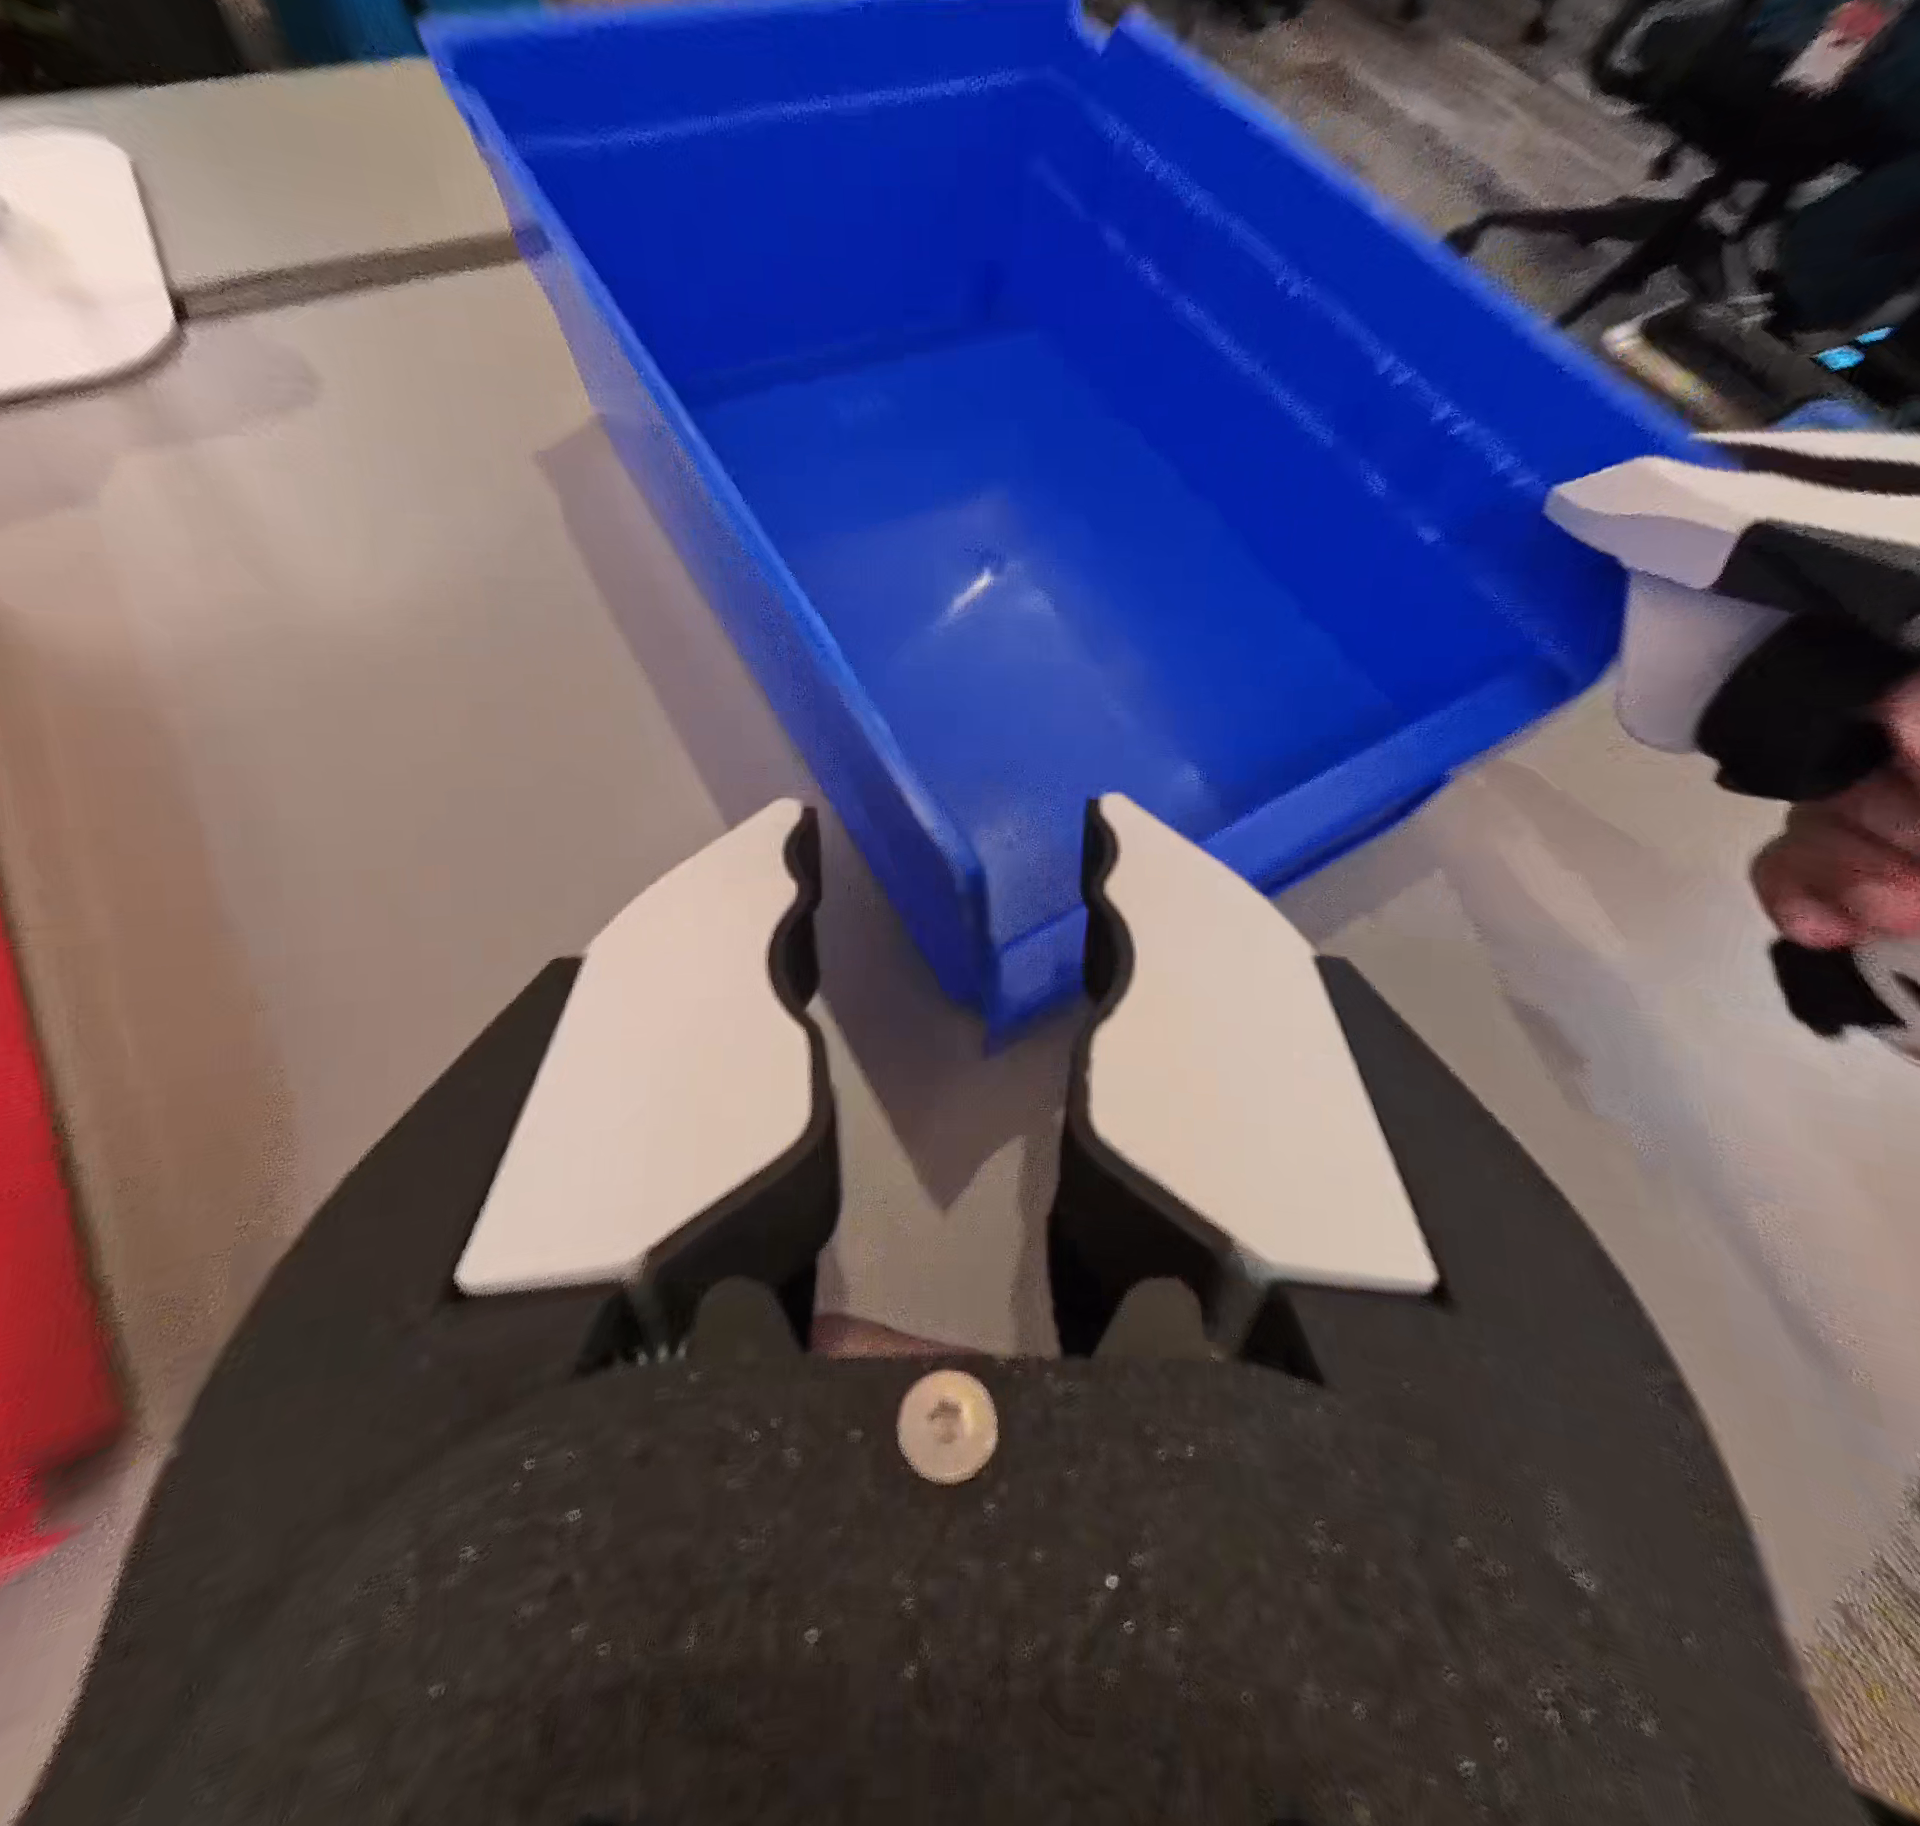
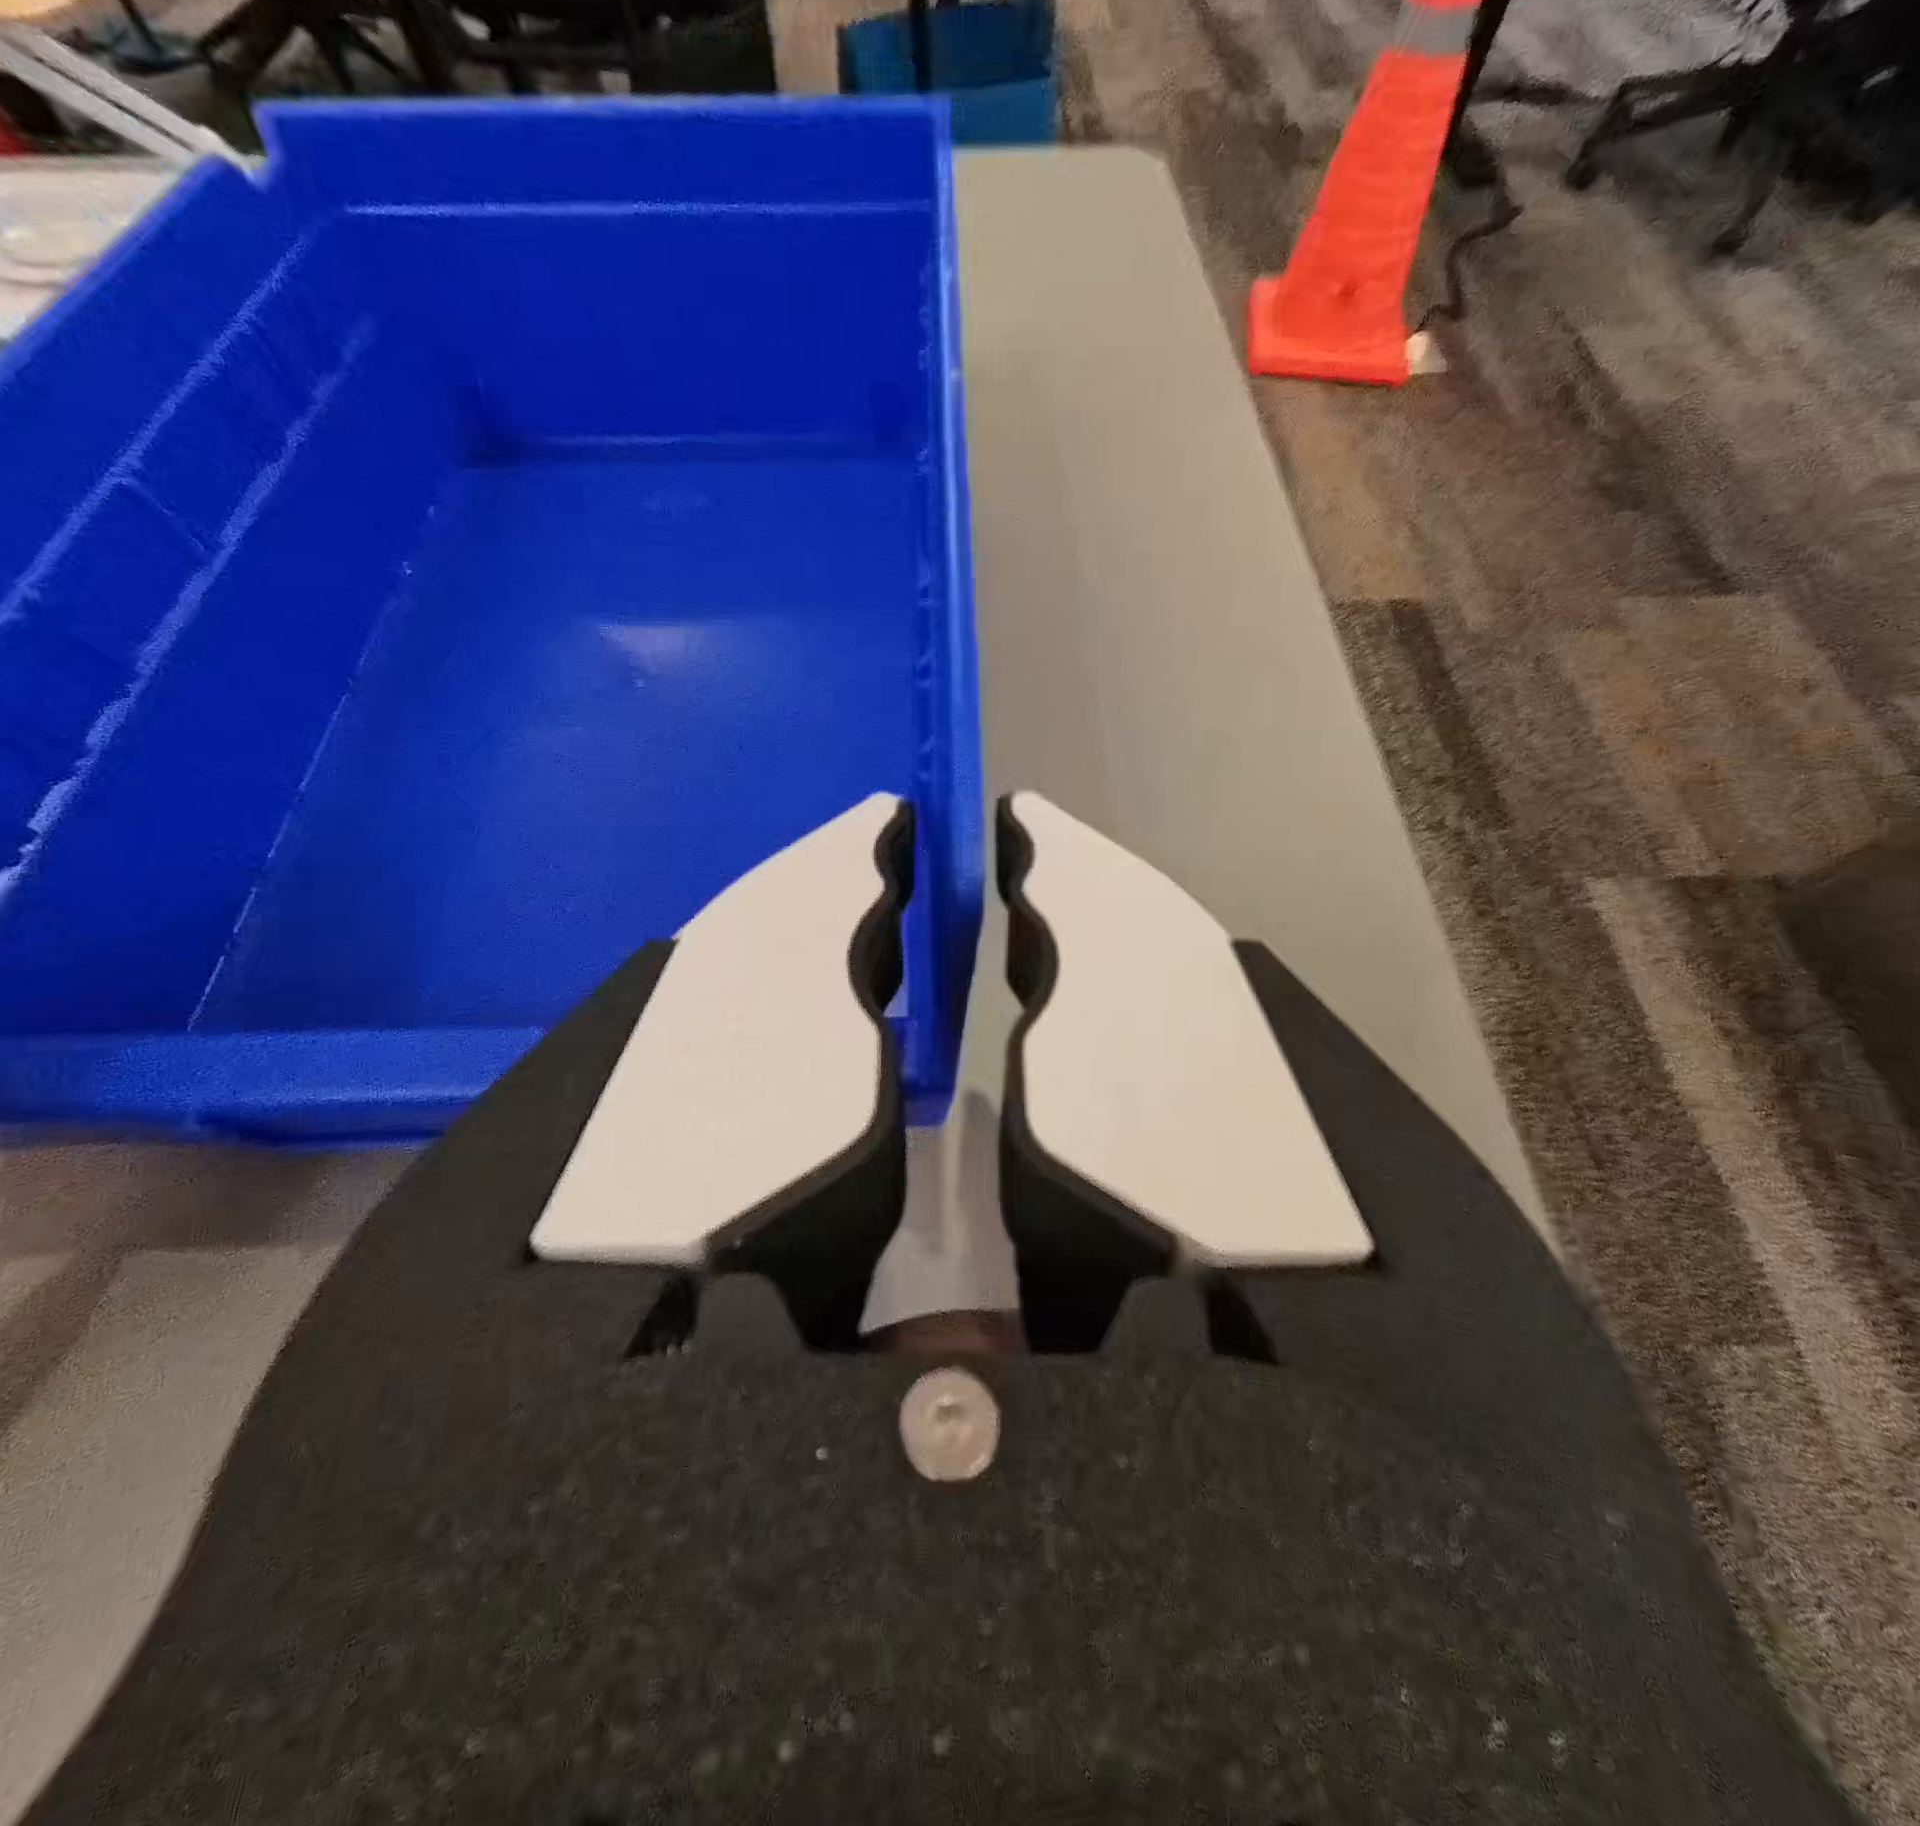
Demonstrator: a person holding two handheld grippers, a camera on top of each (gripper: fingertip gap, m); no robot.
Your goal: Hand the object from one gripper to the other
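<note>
blue bin (image 2: 540, 571) fills mid-frame on the counter (image 2: 1122, 633). right gripper (image 2: 954, 820) jaws clamp its side wall; left gripper (image 1: 945, 831) jaws gape around the near corner. mid-handover: left should close before right lets go.

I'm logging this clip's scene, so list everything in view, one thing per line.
bin: one, blue, empty, on the table
table: one, grey
traffic cone: one, orange, on the floor right of the table
white object: one, far left on the table, blurred
left gripper: one, white fingers, open around the bin's near corner
right gripper: one, white fingers, shut on the bin's right wall
hand: one, holding the right gripper
</note>
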